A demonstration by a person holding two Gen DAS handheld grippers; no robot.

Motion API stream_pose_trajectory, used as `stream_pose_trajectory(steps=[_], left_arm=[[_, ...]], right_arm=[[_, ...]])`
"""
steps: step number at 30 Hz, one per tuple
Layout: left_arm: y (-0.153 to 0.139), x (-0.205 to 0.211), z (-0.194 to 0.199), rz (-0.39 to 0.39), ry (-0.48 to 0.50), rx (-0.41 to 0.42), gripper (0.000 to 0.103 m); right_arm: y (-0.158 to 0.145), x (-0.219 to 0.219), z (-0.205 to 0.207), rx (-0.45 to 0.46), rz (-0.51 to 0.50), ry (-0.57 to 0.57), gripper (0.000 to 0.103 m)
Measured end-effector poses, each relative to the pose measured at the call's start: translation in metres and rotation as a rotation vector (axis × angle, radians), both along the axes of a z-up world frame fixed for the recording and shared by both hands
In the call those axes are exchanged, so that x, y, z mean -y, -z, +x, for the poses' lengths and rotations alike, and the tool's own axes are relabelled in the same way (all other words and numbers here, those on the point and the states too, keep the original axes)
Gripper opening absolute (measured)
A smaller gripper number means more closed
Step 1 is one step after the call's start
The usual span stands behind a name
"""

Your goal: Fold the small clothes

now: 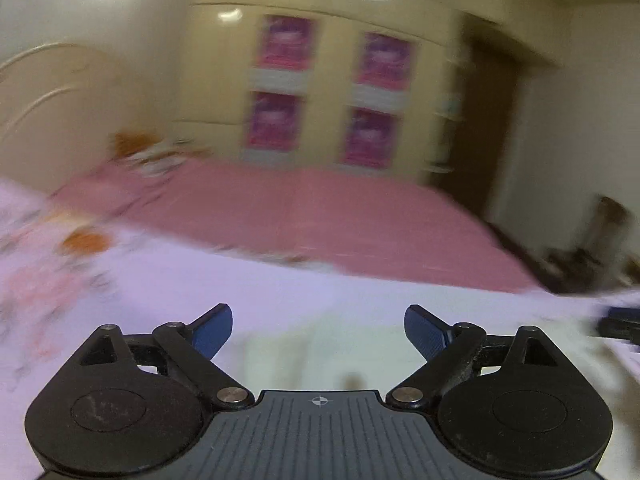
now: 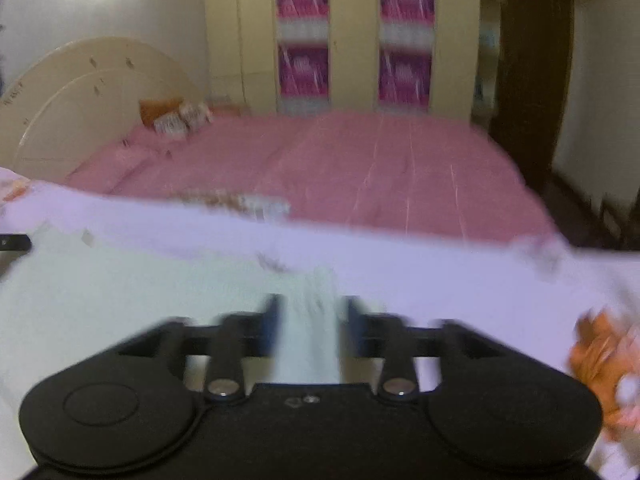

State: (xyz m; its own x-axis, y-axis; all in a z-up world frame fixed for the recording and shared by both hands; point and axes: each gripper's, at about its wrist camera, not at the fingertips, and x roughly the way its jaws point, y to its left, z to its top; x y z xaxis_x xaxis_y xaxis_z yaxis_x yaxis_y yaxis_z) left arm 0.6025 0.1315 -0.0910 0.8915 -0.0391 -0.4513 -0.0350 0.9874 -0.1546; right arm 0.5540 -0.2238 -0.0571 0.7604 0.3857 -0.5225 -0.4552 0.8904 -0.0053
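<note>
A pale, greenish-white small garment point(image 2: 120, 300) lies spread on a white, flower-printed cover point(image 2: 440, 264). A bunched strip of it runs between the fingers of my right gripper point(image 2: 312, 302) and fills the gap; the view is blurred, but the jaws look shut on it. In the left wrist view the same pale garment point(image 1: 340, 352) lies under my left gripper point(image 1: 318, 312). That gripper stands wide open, with nothing between its blue pads point(image 1: 214, 330). A dark piece at the right edge point(image 1: 620, 324) looks like the other gripper.
Beyond the white cover stretches a pink bed point(image 2: 360, 168) with orange and patterned pillows point(image 2: 176, 118) by a cream headboard point(image 2: 80, 88). A cream wardrobe with pink panels point(image 2: 352, 36) stands behind it. A dark doorway point(image 2: 528, 60) is on the right.
</note>
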Motion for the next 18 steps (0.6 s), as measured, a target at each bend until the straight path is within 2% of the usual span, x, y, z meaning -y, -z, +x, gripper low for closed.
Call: stream_pose_trajectory(steps=[2, 4, 6, 7, 8, 9, 12, 13, 15, 16, 18], left_arm=[[-0.001, 0.040, 0.012, 0.014, 0.099, -0.063, 0.092], [0.005, 0.070, 0.020, 0.041, 0.162, -0.116, 0.091], [0.013, 0.083, 0.016, 0.079, 0.164, -0.145, 0.091], [0.021, 0.078, 0.013, 0.110, 0.135, -0.177, 0.091], [0.026, 0.066, 0.007, 0.121, 0.112, -0.184, 0.091], [0.027, 0.052, -0.001, 0.119, 0.101, -0.167, 0.091], [0.026, 0.011, -0.025, 0.128, 0.010, -0.163, 0.091], [0.026, 0.003, -0.028, 0.126, -0.011, -0.171, 0.091], [0.024, -0.002, -0.036, 0.094, -0.046, -0.168, 0.091], [0.018, 0.001, -0.042, 0.089, -0.073, -0.151, 0.091], [0.011, 0.018, -0.050, 0.074, -0.055, -0.101, 0.091]], right_arm=[[-0.001, -0.032, -0.006, -0.025, -0.011, -0.108, 0.046], [0.008, -0.065, -0.003, -0.076, -0.054, -0.153, 0.047], [0.022, -0.084, 0.002, -0.146, -0.073, -0.165, 0.048], [0.028, -0.084, 0.002, -0.160, -0.081, -0.155, 0.046], [0.030, -0.078, 0.001, -0.155, -0.072, -0.154, 0.051], [0.030, -0.067, 0.001, -0.151, -0.067, -0.146, 0.051], [0.032, -0.016, 0.003, -0.110, -0.139, 0.022, 0.050], [0.033, -0.001, 0.005, -0.112, -0.128, 0.054, 0.050], [0.028, 0.019, 0.006, -0.149, -0.067, 0.075, 0.049], [0.025, 0.018, -0.001, -0.137, -0.065, 0.092, 0.048], [0.012, 0.008, -0.020, -0.077, -0.033, 0.084, 0.048]])
